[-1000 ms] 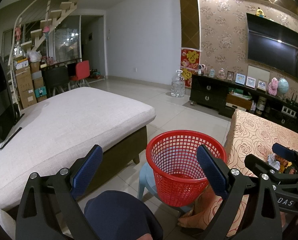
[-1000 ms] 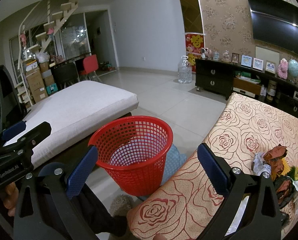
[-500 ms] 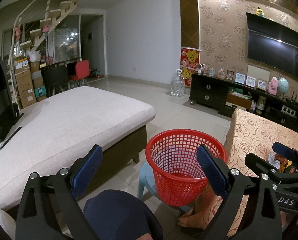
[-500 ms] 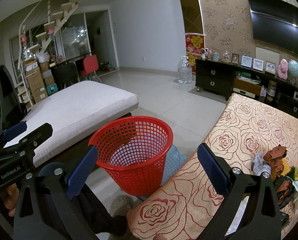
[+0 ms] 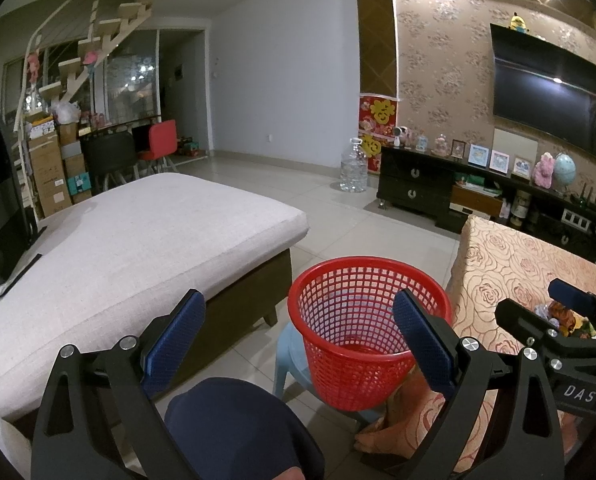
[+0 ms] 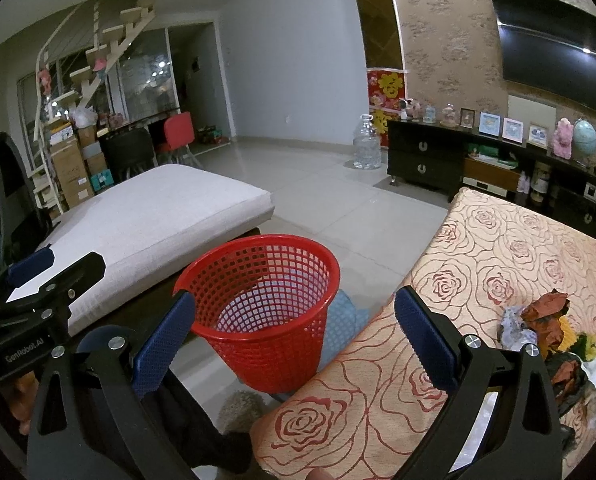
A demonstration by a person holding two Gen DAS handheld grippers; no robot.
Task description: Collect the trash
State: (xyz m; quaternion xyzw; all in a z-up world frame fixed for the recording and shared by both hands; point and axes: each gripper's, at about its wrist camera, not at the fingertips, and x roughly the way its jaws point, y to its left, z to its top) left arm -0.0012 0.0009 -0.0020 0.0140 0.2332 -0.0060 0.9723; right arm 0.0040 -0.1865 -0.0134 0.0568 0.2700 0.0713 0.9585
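A red mesh basket (image 5: 368, 324) (image 6: 265, 308) stands on a pale blue plastic stool (image 5: 287, 356) between a beige ottoman and a rose-patterned table. Crumpled trash (image 6: 546, 320), orange, grey, yellow and white, lies in a heap on the table's right side; a small part of the trash (image 5: 560, 314) shows in the left wrist view behind the other gripper. My left gripper (image 5: 298, 338) hangs open and empty, just short of the basket. My right gripper (image 6: 293, 334) is open and empty too, over the table's near corner and left of the trash.
The beige ottoman (image 5: 129, 248) fills the left. The rose tablecloth table (image 6: 498, 264) is on the right. A black TV cabinet (image 5: 426, 188) with frames and a large water bottle (image 5: 354, 168) stand at the far wall. A person's dark knee (image 5: 233, 428) is below the left gripper.
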